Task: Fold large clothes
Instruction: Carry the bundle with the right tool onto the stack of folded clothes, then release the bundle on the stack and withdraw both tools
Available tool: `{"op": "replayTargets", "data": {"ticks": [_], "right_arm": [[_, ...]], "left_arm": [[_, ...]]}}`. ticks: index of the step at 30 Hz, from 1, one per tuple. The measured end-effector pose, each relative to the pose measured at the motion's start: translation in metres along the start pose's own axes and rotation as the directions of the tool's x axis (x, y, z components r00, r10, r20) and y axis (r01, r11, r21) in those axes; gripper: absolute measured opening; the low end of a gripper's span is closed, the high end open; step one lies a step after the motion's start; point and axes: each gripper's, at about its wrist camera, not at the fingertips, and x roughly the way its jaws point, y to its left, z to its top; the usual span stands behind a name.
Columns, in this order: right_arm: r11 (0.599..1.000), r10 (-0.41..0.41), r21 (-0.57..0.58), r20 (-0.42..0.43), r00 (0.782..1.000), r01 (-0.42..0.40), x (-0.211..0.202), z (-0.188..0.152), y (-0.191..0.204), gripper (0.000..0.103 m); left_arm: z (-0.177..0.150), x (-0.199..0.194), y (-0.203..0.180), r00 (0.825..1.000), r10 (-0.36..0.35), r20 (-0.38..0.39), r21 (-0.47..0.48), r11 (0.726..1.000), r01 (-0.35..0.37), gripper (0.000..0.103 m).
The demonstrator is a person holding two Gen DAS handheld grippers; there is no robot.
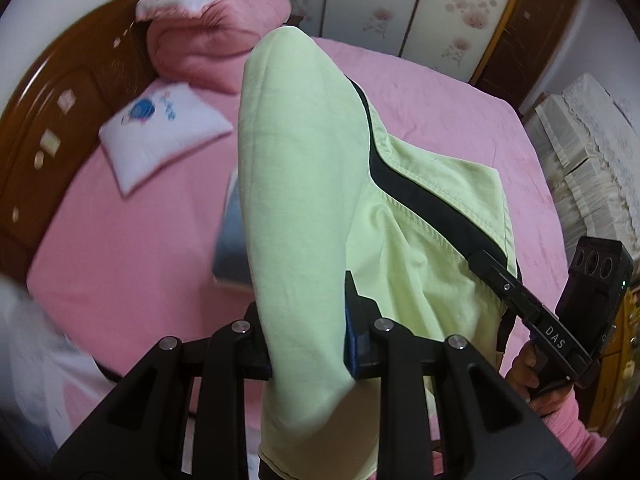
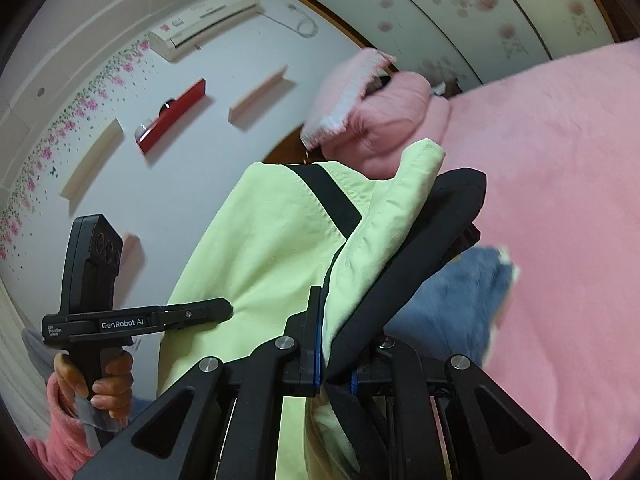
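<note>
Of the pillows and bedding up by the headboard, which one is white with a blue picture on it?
The flat white pillow lying on the pink sheet; the bedding stacked behind it is pink.

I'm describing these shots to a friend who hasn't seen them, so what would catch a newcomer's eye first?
First, the pale green garment with black trim, held up in mid-air over the pink bed, filling the middle of both views. Next, both grippers pinching it: the left gripper on a thick fold, the right gripper on the green and black edge. Behind, a white pillow lies near the wooden headboard.
</note>
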Motion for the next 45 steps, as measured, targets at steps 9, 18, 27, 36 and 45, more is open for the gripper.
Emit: {"op": "replayTargets", "data": {"ticks": [9,18,27,36,45], "right_arm": [[0.994,-0.074,0.076,-0.043,0.996,0.077,0.101,0.041,-0.082,0.009],[0.906,-0.303,0.205,-0.301,0.904,0.371,0.272,-0.022,-0.269,0.011],[0.89,-0.412,0.098,-0.249,0.877,0.446,0.26,-0.049,-0.305,0.072],[0.863,-0.454,0.042,-0.369,0.811,0.503,0.184,-0.087,-0.325,0.087],[0.77,-0.496,0.138,-0.483,0.721,0.622,0.042,-0.189,-0.35,0.092]], "left_arm": [[0.093,0.129,0.034,0.995,0.007,-0.102,0.067,0.998,0.0,0.022],[0.067,0.367,0.126,0.887,0.33,-0.323,0.063,0.943,-0.328,0.032],[0.057,0.366,0.115,0.875,0.439,-0.202,-0.007,0.893,-0.45,0.051],[-0.011,0.315,0.057,0.784,0.609,-0.124,-0.059,0.784,-0.618,0.051],[-0.165,0.274,-0.032,0.812,0.543,-0.213,-0.149,0.803,-0.576,0.057]]}}
